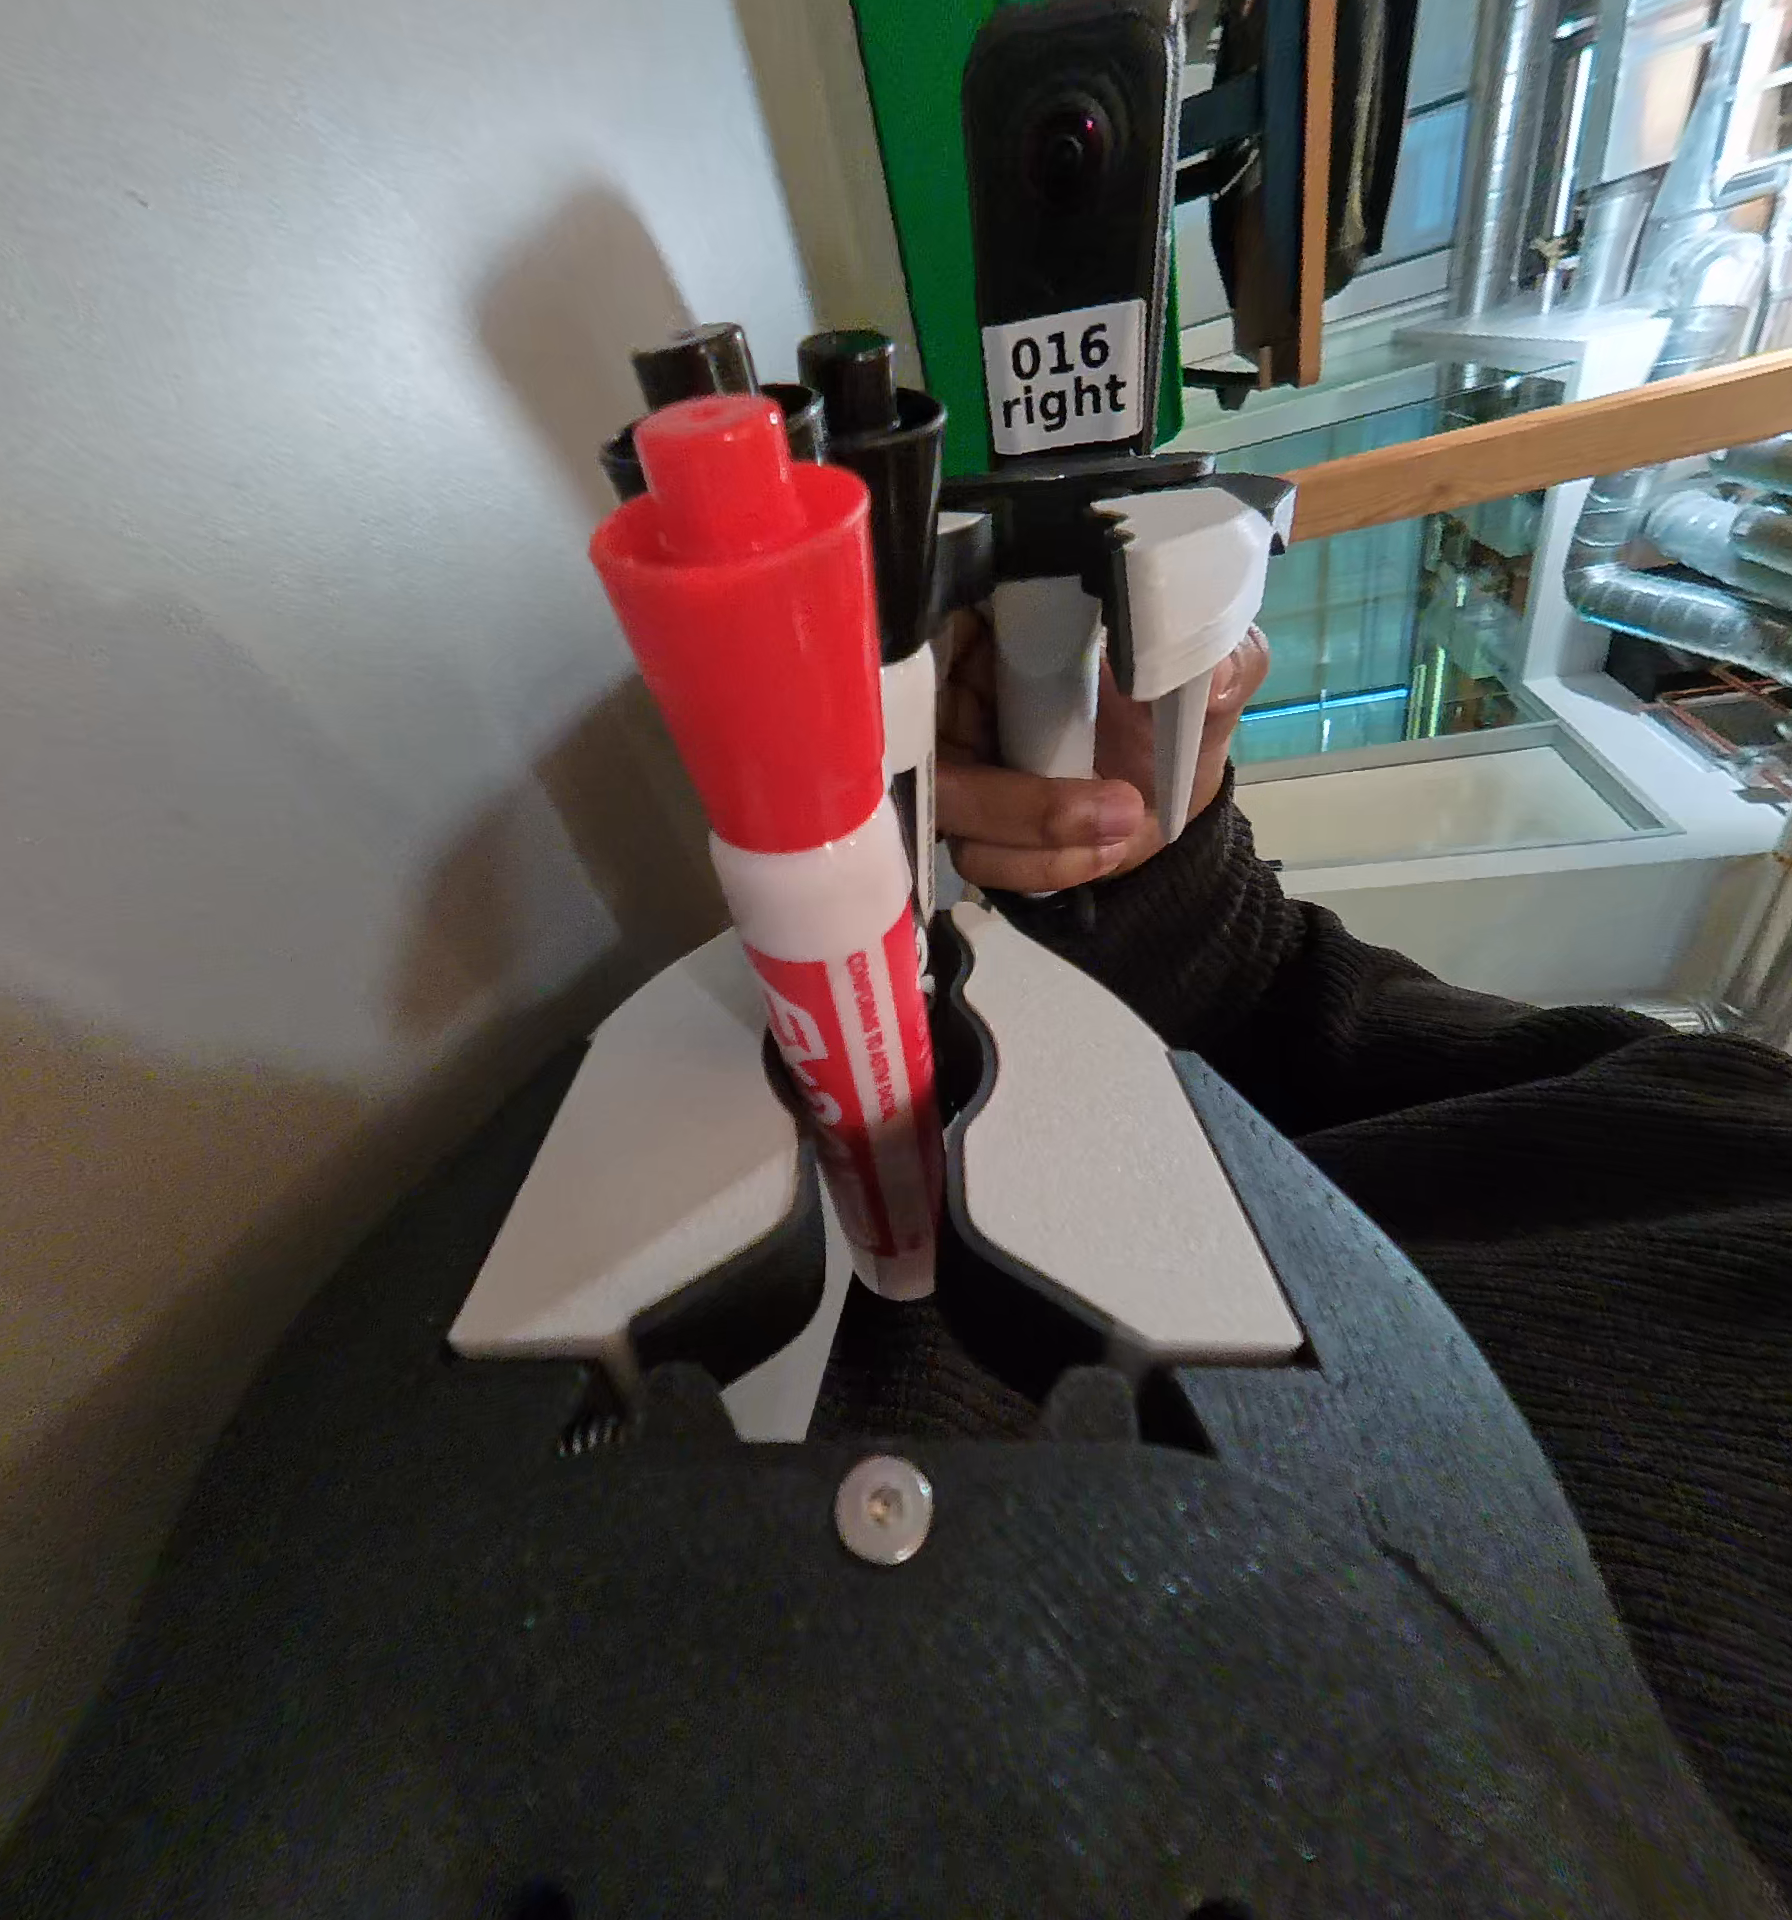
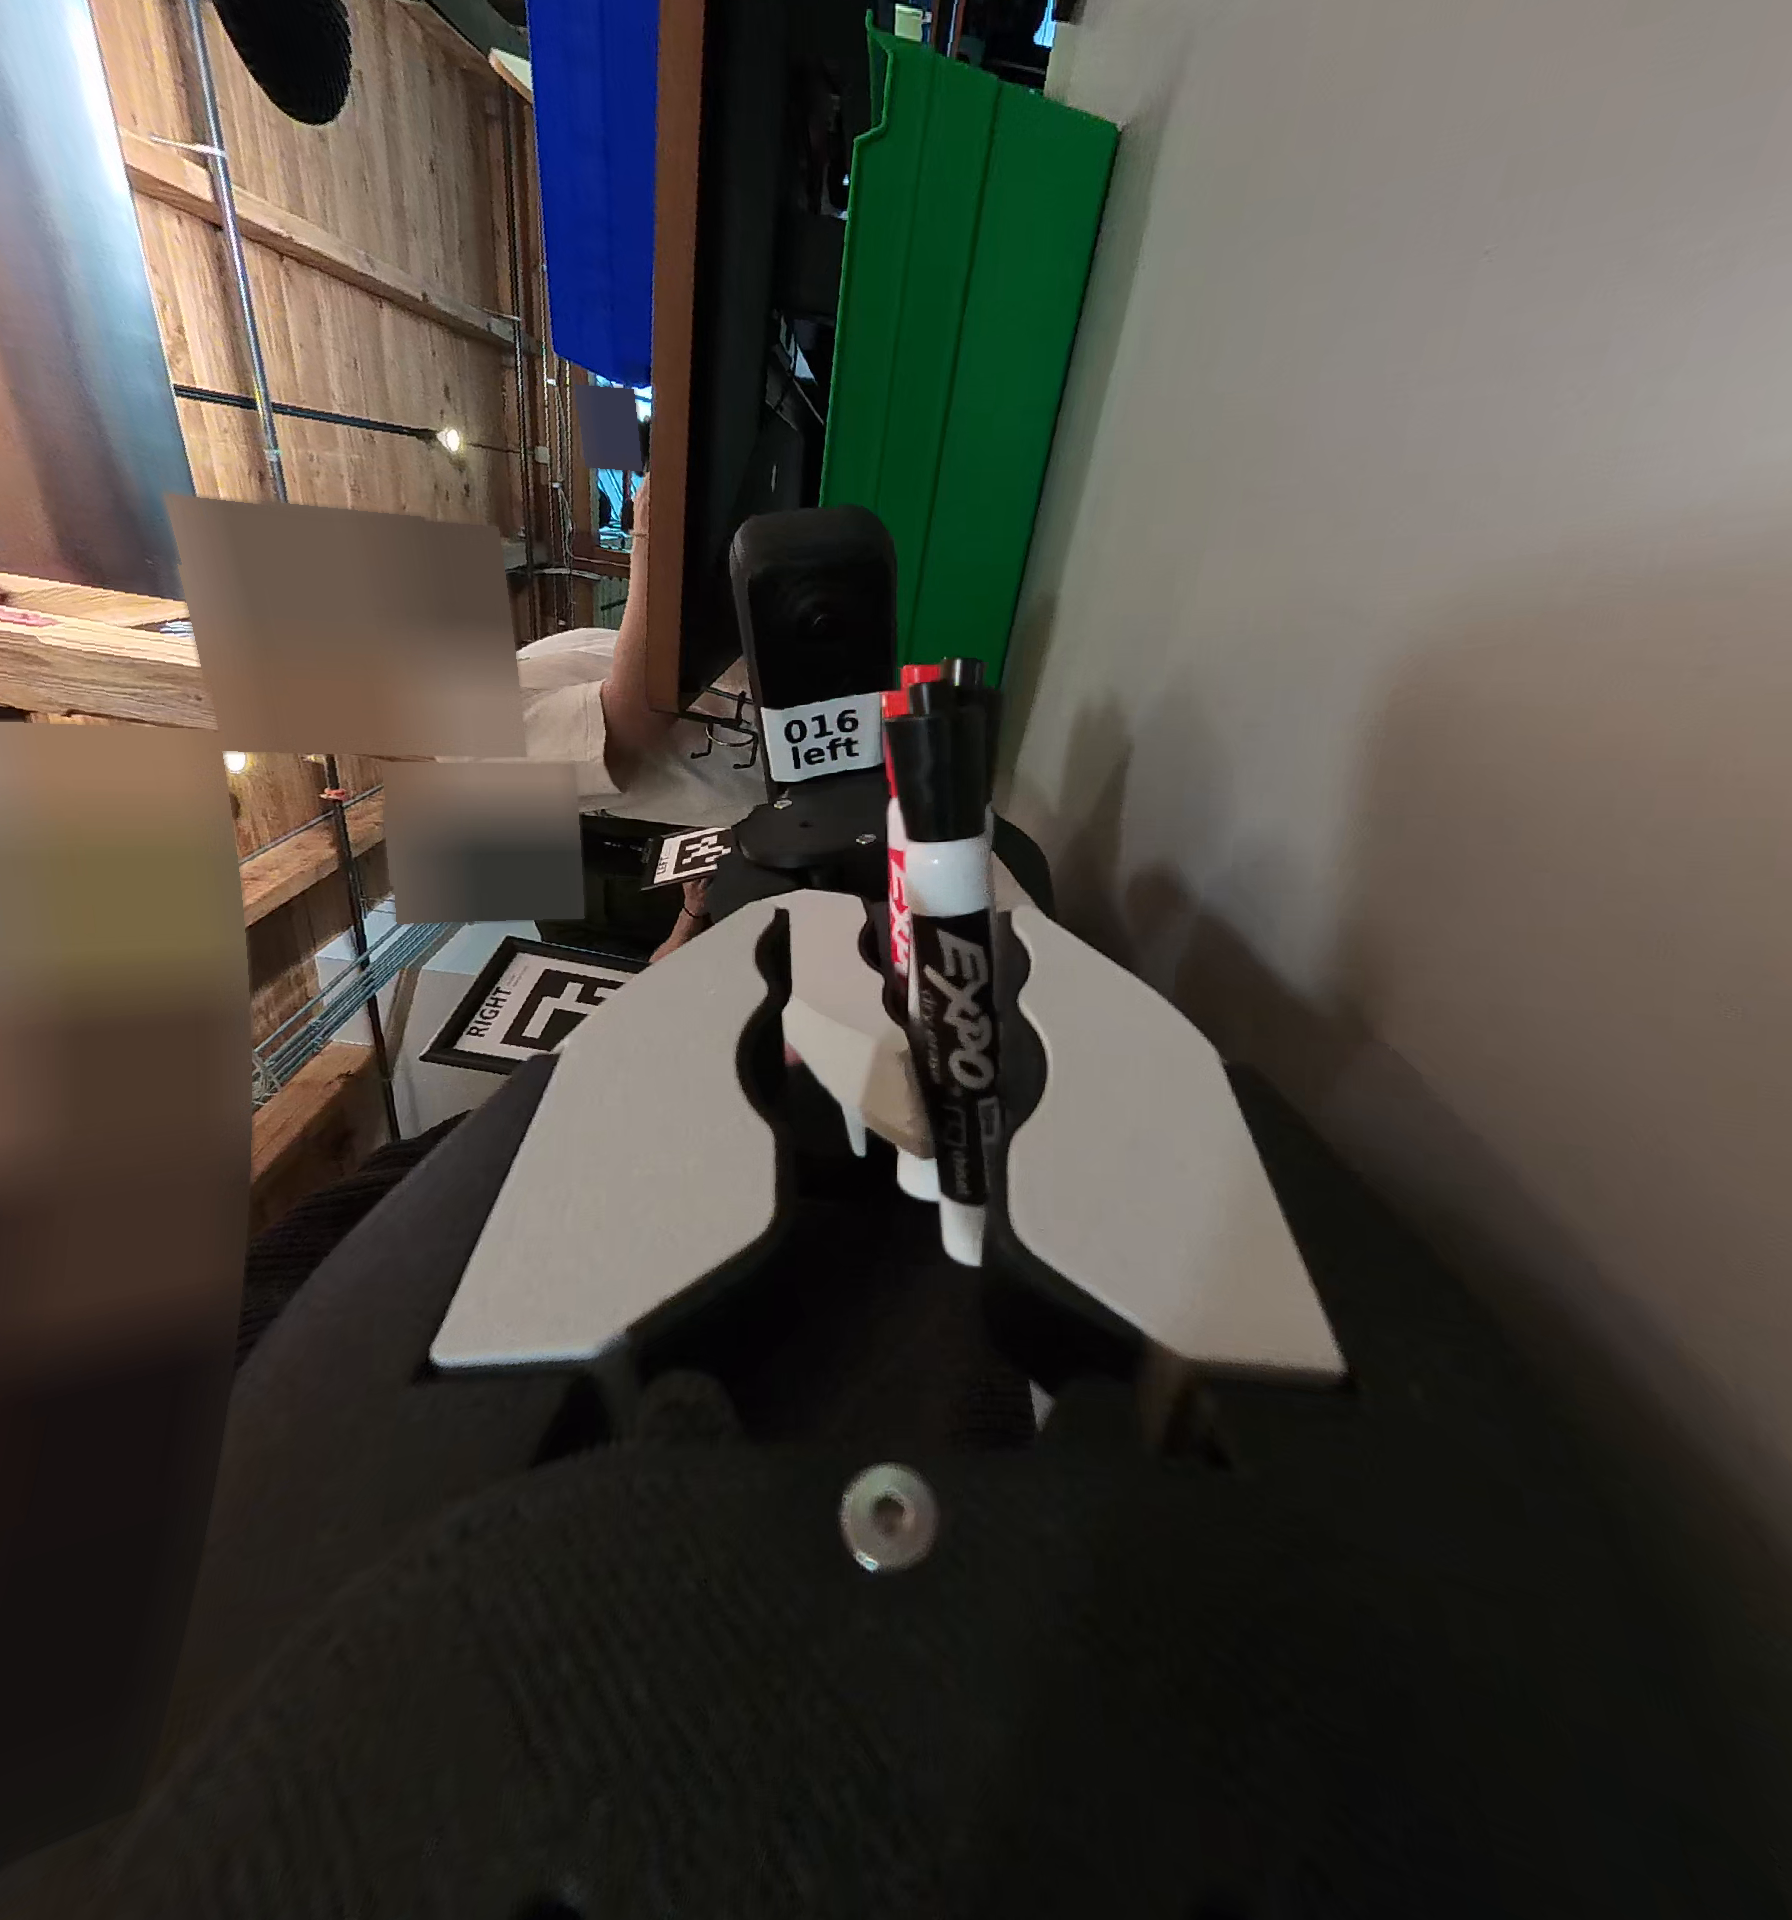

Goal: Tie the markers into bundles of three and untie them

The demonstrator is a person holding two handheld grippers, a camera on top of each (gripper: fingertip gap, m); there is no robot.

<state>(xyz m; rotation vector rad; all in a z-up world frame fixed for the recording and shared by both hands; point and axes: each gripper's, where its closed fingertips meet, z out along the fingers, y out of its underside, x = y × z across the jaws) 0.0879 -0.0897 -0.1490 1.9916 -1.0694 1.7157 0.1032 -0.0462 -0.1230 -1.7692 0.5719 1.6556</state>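
A bundle of markers stands upright in my left gripper [image 1: 949,940], which is shut on the barrels. The red-capped marker [image 1: 767,665] is nearest the camera, with black-capped markers [image 1: 861,416] behind it. In the right wrist view the same bundle [image 2: 949,935] stands between the fingers of my right gripper [image 2: 897,920]. Those fingers are spread apart and open, and the bundle is close to the right finger [image 2: 1131,1122]. A white finger [image 2: 840,1039] of the left gripper shows behind the bundle. The right gripper [image 1: 1063,561] also shows in the left wrist view, facing the camera. No tie is visible.
A white wall [image 1: 248,416] runs close beside the grippers. A green panel [image 2: 954,416] and a blue panel [image 2: 591,208] stand behind. A hand in a black knit sleeve [image 1: 1391,1039] holds the right gripper. A wooden rail [image 1: 1598,426] and metal ducts [image 1: 1702,582] lie beyond. About 5 centimetres separates my left fingertips from my right.
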